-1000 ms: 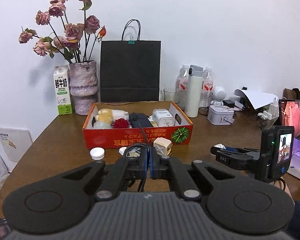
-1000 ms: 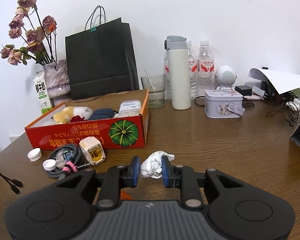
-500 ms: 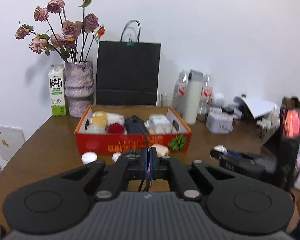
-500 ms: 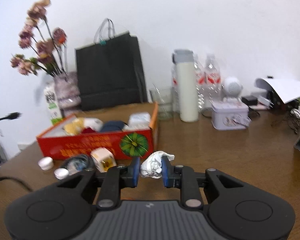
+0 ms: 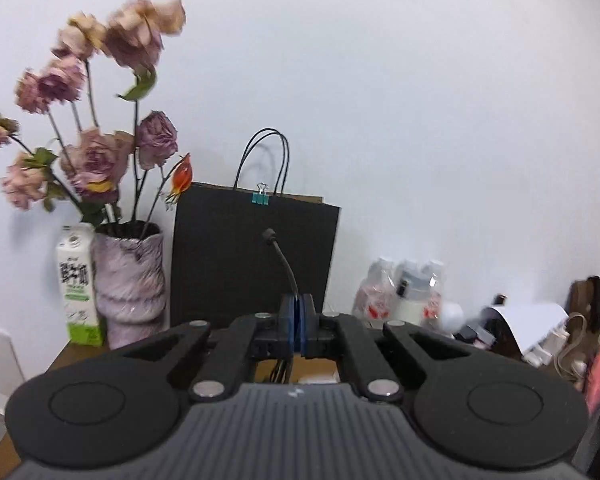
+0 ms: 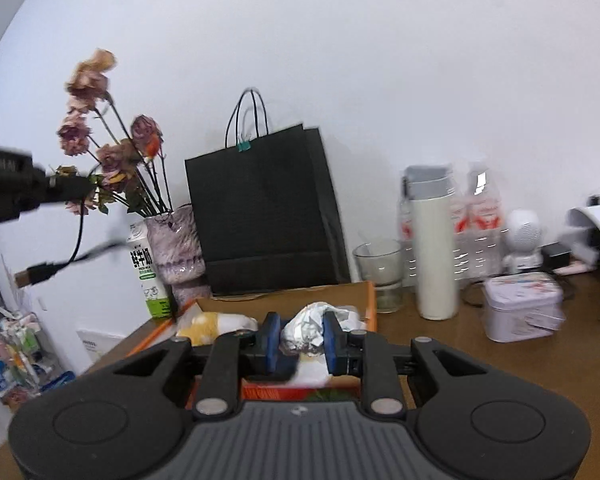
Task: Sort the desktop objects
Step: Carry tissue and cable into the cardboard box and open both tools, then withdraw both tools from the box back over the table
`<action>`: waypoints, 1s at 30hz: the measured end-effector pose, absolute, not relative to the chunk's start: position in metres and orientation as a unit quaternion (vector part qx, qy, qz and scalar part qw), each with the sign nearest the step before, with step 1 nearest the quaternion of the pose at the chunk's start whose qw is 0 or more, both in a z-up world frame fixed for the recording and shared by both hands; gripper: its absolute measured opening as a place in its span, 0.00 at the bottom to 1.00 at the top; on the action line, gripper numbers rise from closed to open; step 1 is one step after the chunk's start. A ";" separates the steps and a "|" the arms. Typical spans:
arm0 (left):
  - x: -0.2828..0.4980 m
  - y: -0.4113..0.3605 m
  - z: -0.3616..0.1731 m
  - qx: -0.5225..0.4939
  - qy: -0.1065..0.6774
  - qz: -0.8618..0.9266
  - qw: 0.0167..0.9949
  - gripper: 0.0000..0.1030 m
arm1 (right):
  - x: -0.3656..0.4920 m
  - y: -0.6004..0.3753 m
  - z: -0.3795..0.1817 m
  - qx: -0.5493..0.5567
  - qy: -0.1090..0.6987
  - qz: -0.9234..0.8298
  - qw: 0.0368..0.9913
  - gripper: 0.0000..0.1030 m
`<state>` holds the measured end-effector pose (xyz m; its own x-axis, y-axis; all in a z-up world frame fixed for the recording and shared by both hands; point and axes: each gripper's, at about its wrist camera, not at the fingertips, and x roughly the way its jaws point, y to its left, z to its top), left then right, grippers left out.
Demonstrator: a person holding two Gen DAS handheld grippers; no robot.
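Observation:
My left gripper is shut on a black cable that sticks up between the blue pads, raised well above the table. In the right wrist view that gripper shows at far left with the cable and its USB plug dangling. My right gripper is shut on a crumpled white paper ball, held over the orange cardboard box. The box holds a yellow and white soft toy and other items, mostly hidden.
A black paper bag stands behind the box, with a vase of dried roses and a milk carton to its left. A glass, white flask, water bottles and a tin stand at right.
Both grippers have risen. The left lifted the cable off the table, so the box dropped out of its view. The right carried the paper ball forward over the box.

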<state>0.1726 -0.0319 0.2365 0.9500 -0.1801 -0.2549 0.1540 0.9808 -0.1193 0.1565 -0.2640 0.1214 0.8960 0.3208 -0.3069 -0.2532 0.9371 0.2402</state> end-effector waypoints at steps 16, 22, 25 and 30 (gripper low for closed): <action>0.316 -0.024 0.093 -0.016 0.333 -0.038 0.942 0.46 | 0.326 -0.224 0.063 0.079 0.355 0.137 0.921 0.58; 0.264 -0.040 0.122 0.014 0.300 -0.014 0.954 0.71 | 0.280 -0.246 0.093 0.097 0.308 0.129 0.937 0.73; 0.225 -0.044 0.123 0.007 0.295 -0.029 0.955 0.77 | 0.244 -0.250 0.098 0.076 0.292 0.113 0.947 0.78; 0.154 -0.041 0.099 -0.009 0.306 -0.046 0.951 0.82 | 0.180 -0.256 0.078 0.047 0.283 0.115 0.951 0.84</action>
